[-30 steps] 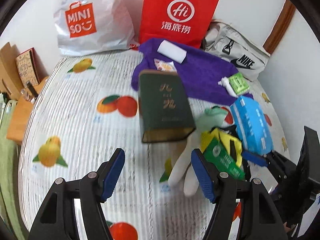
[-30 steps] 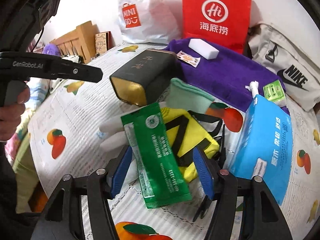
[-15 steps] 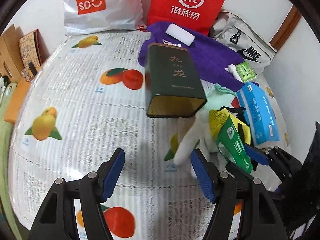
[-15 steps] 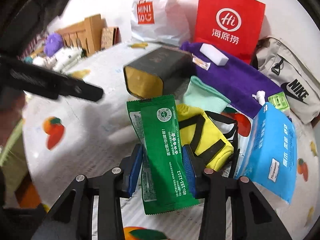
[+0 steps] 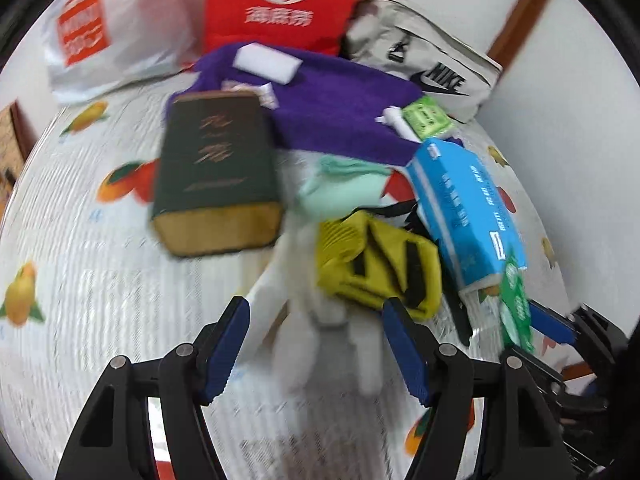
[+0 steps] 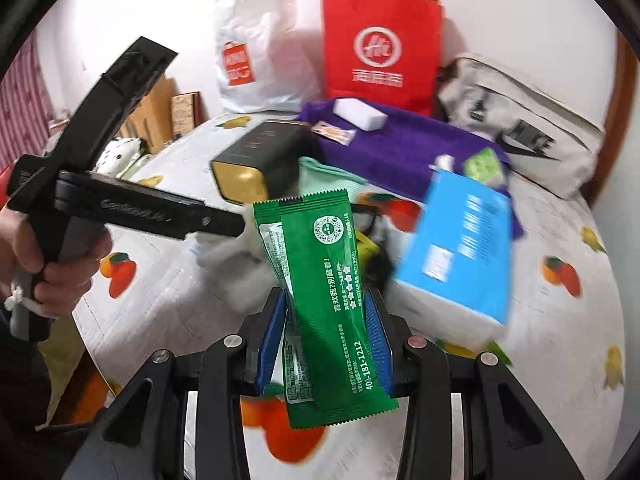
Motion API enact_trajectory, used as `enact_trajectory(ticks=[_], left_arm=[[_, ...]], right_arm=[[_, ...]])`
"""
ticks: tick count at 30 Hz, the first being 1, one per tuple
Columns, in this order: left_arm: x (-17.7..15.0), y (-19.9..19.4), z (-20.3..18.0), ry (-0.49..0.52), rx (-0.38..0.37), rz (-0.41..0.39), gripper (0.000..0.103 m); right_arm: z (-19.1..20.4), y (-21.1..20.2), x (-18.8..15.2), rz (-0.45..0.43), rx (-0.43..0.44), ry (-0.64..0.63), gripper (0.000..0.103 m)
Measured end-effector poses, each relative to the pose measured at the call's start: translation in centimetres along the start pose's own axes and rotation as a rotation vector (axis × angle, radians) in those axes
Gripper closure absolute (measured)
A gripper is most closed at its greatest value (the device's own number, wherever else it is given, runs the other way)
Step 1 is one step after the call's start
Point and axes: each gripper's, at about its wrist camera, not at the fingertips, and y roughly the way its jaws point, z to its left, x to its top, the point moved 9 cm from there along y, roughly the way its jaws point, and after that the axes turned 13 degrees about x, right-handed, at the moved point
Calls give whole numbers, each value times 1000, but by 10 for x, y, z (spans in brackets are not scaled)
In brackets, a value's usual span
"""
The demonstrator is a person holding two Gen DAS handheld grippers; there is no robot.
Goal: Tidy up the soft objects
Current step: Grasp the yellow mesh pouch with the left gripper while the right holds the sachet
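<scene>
My right gripper (image 6: 325, 300) is shut on a green snack packet (image 6: 320, 280), held upright off the fruit-print tablecloth (image 6: 168, 280). The same packet (image 5: 516, 300) shows at the right edge of the left wrist view. My left gripper (image 5: 315, 308) stands open just above a white glove (image 5: 320, 332) with a mint cuff (image 5: 344, 184); the glove's fingers lie between the jaws, untouched. Beside the glove lie a yellow pouch (image 5: 376, 268) with black straps and a blue tissue pack (image 5: 464, 208). The picture is blurred by motion.
A dark green tin (image 5: 216, 176) lies on its side left of the glove. Behind it a purple towel (image 5: 340, 108) carries a white sponge (image 5: 266, 64) and a small green box (image 5: 426, 116). A red paper bag (image 5: 280, 4), a white plastic bag (image 5: 100, 36) and a grey sports bag (image 5: 432, 64) line the wall.
My right gripper closed on the green packet and raised it off the pile. My left gripper moved right and down, from in front of the tin to over the white glove.
</scene>
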Motion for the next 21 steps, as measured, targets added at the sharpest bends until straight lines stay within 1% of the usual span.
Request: enact_trajectory(ticks=[3, 6, 9, 11, 13, 15, 16, 19, 21], left_arm=[[10, 9, -13, 26, 33, -28, 36], [18, 15, -20, 33, 37, -48, 36], [18, 26, -26, 19, 14, -32, 39], [16, 34, -27, 9, 4, -19, 45], [16, 39, -26, -12, 7, -22, 46], [17, 41, -25, -33, -10, -21, 50], [17, 42, -25, -45, -22, -17, 54], [18, 42, -23, -55, -28, -27, 62], [19, 41, -21, -65, -33, -31, 72]], right_arm=[[-16, -15, -11, -2, -43, 23, 63], [-31, -26, -23, -4, -64, 63, 63], [-46, -32, -38, 7, -80, 106, 63], [-52, -32, -46, 19, -92, 119, 63], [-55, -31, -54, 32, -96, 124, 63], [-57, -29, -61, 50, -103, 120, 63], [-57, -28, -64, 61, -106, 114, 63], [-57, -21, -73, 93, -107, 104, 63], [-57, -17, -77, 110, -108, 106, 63]])
